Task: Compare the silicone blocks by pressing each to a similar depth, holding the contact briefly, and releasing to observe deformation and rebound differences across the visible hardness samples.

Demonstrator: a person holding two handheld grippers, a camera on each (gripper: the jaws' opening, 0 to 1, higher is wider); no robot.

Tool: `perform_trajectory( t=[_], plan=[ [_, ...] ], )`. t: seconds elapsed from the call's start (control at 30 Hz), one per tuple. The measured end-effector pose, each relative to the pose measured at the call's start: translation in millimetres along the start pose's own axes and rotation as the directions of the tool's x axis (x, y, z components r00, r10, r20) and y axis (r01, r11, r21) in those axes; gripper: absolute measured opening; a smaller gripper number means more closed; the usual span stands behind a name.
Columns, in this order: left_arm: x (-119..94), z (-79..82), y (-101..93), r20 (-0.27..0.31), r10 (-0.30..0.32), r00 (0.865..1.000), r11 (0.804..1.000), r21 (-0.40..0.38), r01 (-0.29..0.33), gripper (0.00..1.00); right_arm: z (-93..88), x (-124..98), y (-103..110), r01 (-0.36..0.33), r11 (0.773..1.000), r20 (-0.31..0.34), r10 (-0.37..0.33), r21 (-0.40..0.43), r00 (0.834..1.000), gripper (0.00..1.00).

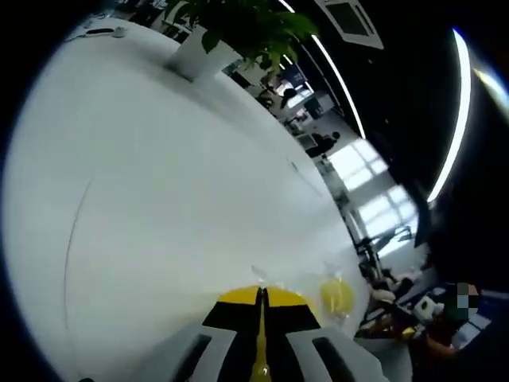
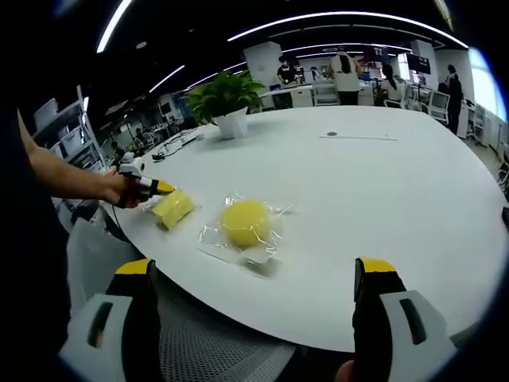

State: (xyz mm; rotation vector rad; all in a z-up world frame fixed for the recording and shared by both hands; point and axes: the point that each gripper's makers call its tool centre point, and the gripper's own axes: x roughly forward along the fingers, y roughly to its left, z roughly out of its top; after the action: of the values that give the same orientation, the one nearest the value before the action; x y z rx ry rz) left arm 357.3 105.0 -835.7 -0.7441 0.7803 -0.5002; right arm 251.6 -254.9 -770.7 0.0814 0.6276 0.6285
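Right gripper view had the big white round table (image 2: 382,207) across mid-frame, potted green plant in a white pot (image 2: 225,102) upper left. Round yellow silicone block in clear wrap (image 2: 245,224) sat centre-left, flatter yellow silicone block in wrap (image 2: 172,208) just left of it. Left gripper (image 2: 151,189), held in a hand (image 2: 119,189), tip at that flatter block. Left gripper view: jaws pinched narrow, nothing between them. Right gripper (image 2: 256,286) jaws spread wide, empty, at frame bottom. My read: press straight down, match depth on both blocks, hold briefly, lift cleanly, watch rebound.
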Motion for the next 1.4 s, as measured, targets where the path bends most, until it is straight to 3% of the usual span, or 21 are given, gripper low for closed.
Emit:
perform_trajectory(
  t=[0.2,0.4,0.63,1.13,1.27,1.4],
  plan=[
    [-3.6,7.6,-15.5,0.029,-0.027,0.999,0.997,0.077,0.025,0.00,-0.2,-0.7,0.8,-0.002,1.000,0.004,0.002,0.001,1.000,0.96],
    [-6.5,13.1,-37.0,0.026,-0.051,0.998,0.978,0.206,0.044,0.00,2.9,0.3,4.5,-0.005,1.000,0.009,0.005,-0.002,1.000,0.96],
    [-16.9,28.8,-59.8,0.086,-0.092,0.992,0.968,0.243,0.069,0.00,11.7,3.0,8.9,-0.011,1.000,0.023,0.011,-0.018,1.000,0.96],
    [-44.4,62.9,-116.1,0.144,-0.145,0.979,0.902,0.426,0.071,0.00,22.1,9.0,16.2,-0.032,0.999,0.049,0.034,-0.040,0.998,0.96],
    [-52.9,77.3,-135.4,0.182,-0.187,0.965,0.892,0.444,0.089,0.00,25.5,6.7,17.8,-0.034,0.998,0.064,0.037,-0.043,0.997,0.96],
    [-60.2,94.0,-159.0,0.217,-0.215,0.952,0.861,0.502,0.080,0.00,30.7,7.7,22.3,-0.041,0.997,0.068,0.046,-0.069,0.997,0.96]
  ],
)
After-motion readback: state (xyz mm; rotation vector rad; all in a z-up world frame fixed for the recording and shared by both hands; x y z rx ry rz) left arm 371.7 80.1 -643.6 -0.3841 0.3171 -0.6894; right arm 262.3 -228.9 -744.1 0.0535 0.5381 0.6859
